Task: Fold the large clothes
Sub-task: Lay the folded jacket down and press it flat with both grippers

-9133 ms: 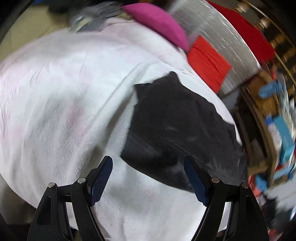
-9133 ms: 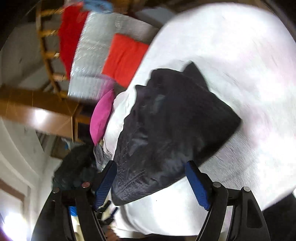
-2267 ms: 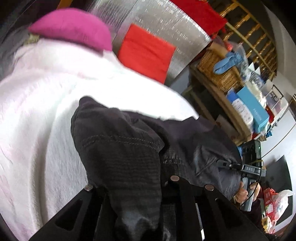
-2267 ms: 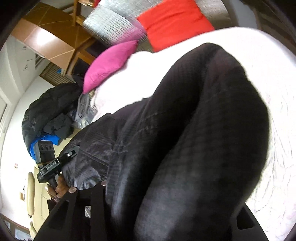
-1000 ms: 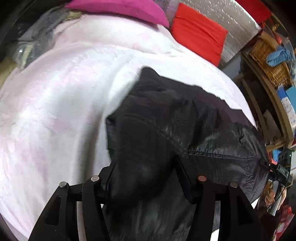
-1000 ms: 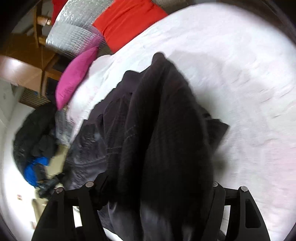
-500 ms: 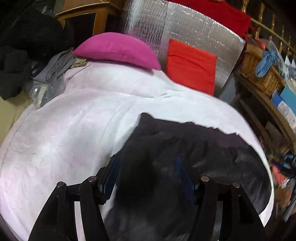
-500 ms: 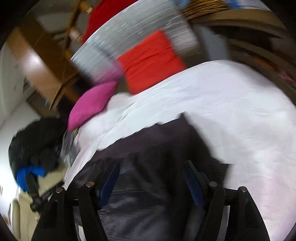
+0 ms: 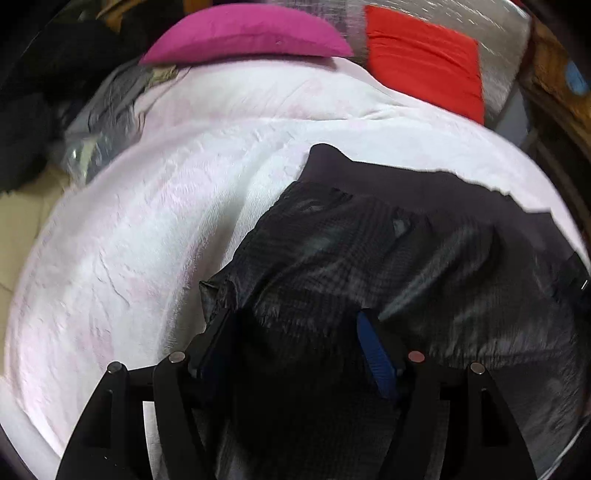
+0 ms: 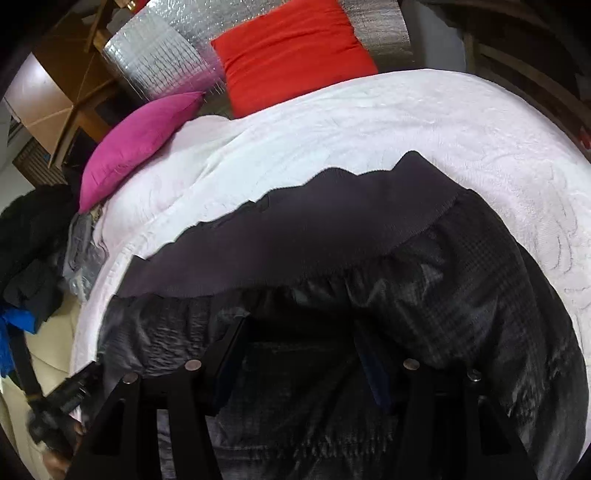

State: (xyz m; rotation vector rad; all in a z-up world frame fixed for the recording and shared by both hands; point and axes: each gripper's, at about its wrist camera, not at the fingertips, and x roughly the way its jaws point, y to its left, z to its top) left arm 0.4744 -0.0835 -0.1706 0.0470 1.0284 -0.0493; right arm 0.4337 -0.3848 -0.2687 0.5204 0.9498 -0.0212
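One dark jacket, two pillows.

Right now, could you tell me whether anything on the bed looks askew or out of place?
The black jacket is not lying flat on the white bedspread: its ribbed hem runs wavy and slanted, and the fabric below it is bunched. A grey heap of clothes spills over the bed's left edge.
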